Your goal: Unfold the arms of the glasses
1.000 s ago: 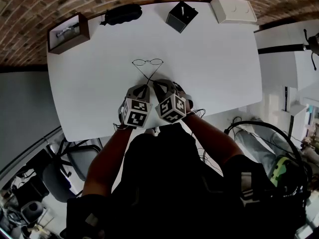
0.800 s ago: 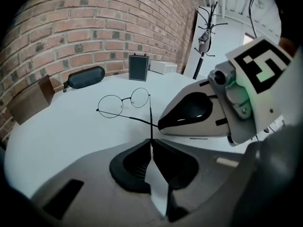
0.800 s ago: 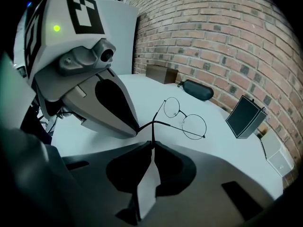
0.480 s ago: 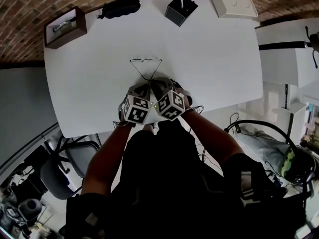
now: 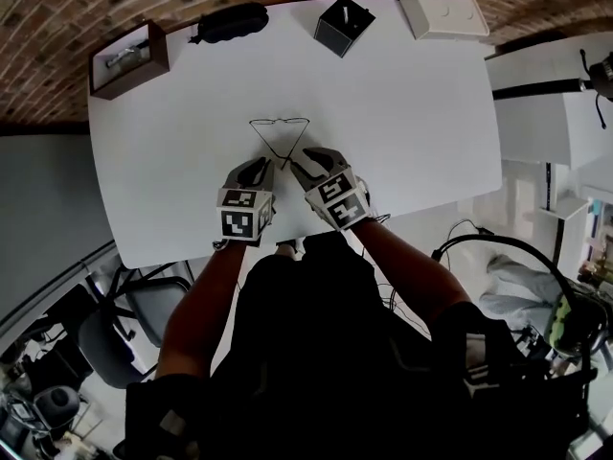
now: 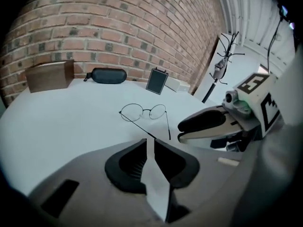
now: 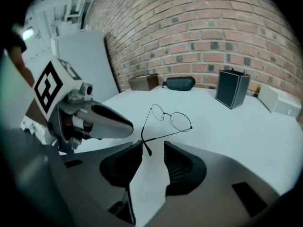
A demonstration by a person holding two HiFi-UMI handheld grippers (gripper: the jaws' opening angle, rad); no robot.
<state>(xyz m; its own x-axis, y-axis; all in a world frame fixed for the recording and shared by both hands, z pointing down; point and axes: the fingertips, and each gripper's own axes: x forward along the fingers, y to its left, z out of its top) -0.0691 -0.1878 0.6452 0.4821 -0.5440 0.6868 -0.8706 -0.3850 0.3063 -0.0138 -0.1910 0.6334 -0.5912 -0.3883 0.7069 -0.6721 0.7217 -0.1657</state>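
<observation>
The thin wire glasses [image 5: 279, 126] stand on the white table [image 5: 412, 113] with both arms swung out and running back toward me, crossing near their tips. My left gripper [image 5: 260, 169] has just been opening a little. In the left gripper view [image 6: 150, 142] its jaws stand a narrow slit apart, with one arm's tip at the mouth of the slit. My right gripper [image 5: 305, 162] has just been opening and is open in the right gripper view [image 7: 153, 145]. The other arm's tip lies loose between its pads. The glasses [image 6: 143, 112] [image 7: 171, 118] rest on the table.
At the table's far edge are a brown wooden box [image 5: 129, 58], a black glasses case [image 5: 230, 22], a black box [image 5: 343, 24] and a white box [image 5: 442, 12]. A brick wall rises behind them. The near table edge runs just below both grippers.
Both grippers have rolled and drawn apart, the left one sideways to the left. The right jaws have opened off the arm's tip. The glasses' front has tipped from flat to upright.
</observation>
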